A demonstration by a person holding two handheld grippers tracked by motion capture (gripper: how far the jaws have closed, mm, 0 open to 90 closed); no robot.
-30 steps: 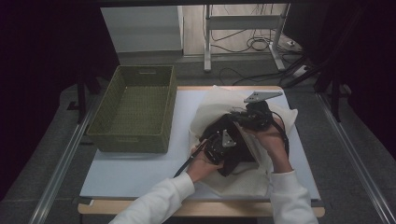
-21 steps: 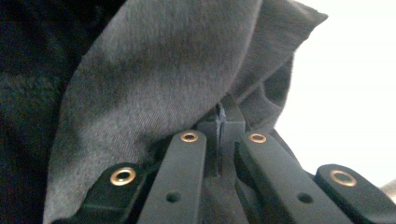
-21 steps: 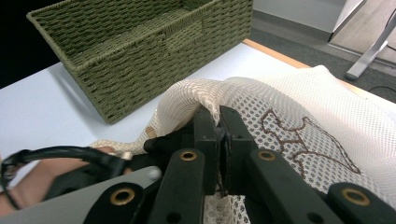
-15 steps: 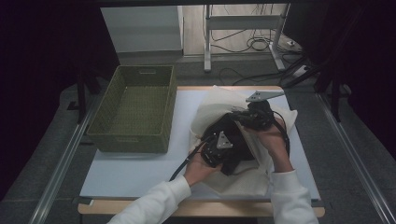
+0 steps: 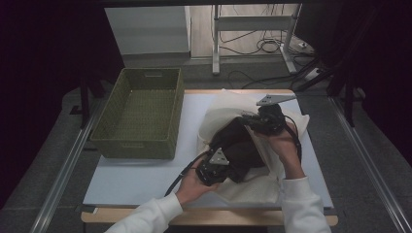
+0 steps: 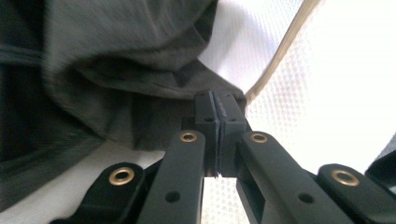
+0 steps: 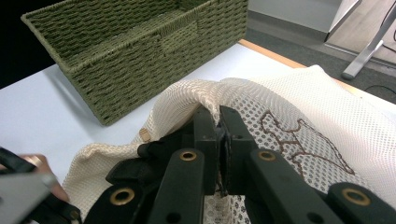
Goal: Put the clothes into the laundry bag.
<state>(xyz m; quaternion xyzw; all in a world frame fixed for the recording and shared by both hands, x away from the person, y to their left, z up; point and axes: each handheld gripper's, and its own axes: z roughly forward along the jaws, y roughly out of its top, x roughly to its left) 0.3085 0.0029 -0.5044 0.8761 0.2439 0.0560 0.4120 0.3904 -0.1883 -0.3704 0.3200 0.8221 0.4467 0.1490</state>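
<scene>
Near counter [image 5: 145, 179] edge, front centre: left gripper [image 5: 214, 167] in the person's left hand [image 5: 194, 184], white sleeve coming in from the bottom. In the left gripper view its fingers [image 6: 205, 116] are pressed together, pinching the edge of a dark garment [image 6: 116, 79] w/ pale mesh right behind it. The garment lies crumpled at the mouth of a cream mesh bag [image 5: 228, 107], which sits on the counter's right half, front-to-middle.

Just beyond, right of centre: right gripper [image 5: 265, 121] in the right hand [image 5: 282, 145], grey plate on top, cable looping by the wrist. In the right gripper view its fingers [image 7: 205, 126] are closed on the bag's rim [image 7: 201, 91], lifting that edge into a fold above the garment [image 5: 238, 148]. Brown outline print [image 7: 303, 135] shows on the mesh.

Left side, middle to back edge of counter: green woven basket [image 5: 141, 114], upright, inside bare, apart from the bag. Its side handle slot faces the right gripper view [image 7: 140, 51].

Beyond the counter's back edge: grey floor [image 5: 160, 60], metal stand legs [image 5: 216, 43] & loose cables [image 5: 262, 46].
</scene>
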